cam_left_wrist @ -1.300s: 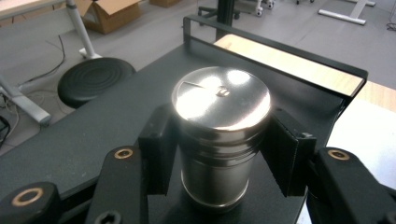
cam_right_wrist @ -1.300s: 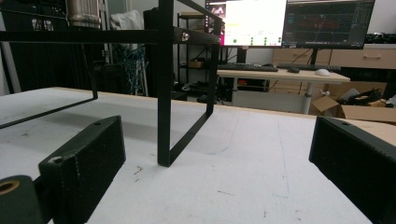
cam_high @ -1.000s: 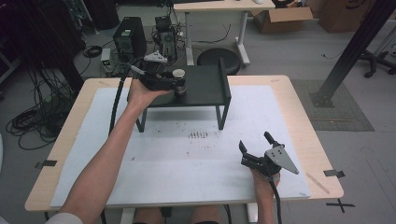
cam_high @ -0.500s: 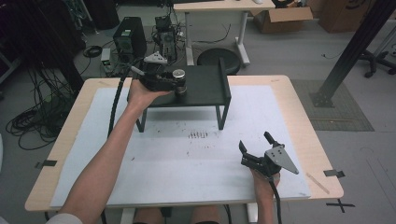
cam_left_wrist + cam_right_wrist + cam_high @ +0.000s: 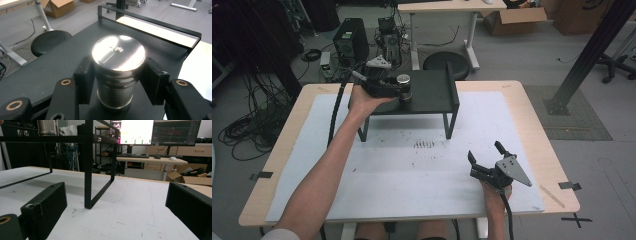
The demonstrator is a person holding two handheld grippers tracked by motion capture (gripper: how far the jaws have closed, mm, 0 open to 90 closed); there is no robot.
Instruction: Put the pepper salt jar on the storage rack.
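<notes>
Standing upright on the black shelf (image 5: 432, 92), the metal canister (image 5: 403, 85) sat toward the shelf's left part, with the left gripper (image 5: 398, 89) around it. In the left gripper view, the two pads bracketed the canister (image 5: 117, 72) at its sides; the left pad (image 5: 83, 78) looked pressed against the wall, while the right one (image 5: 152, 83) seemed to touch or stand just off it, so I cannot tell for sure whether the gripper was clenched or just easing off. The base appeared to rest on the shelf top (image 5: 50, 72), which suggests that the placing was essentially complete. What seemed left was to part the jaws fully and draw the hand back without tipping the canister.

The right gripper (image 5: 486, 162) rested low over the worktop (image 5: 412, 170) near the front right, its jaws spread wide and holding nothing; its own view looked between them at the shelf's leg (image 5: 88, 170).

The canister was a short cylinder of brushed steel, with a flat shiny lid that caught a bright glare, grooved bands around the body, and a slightly stepped foot. It looked rigid and smooth, likely slippery under a light grip.
</notes>
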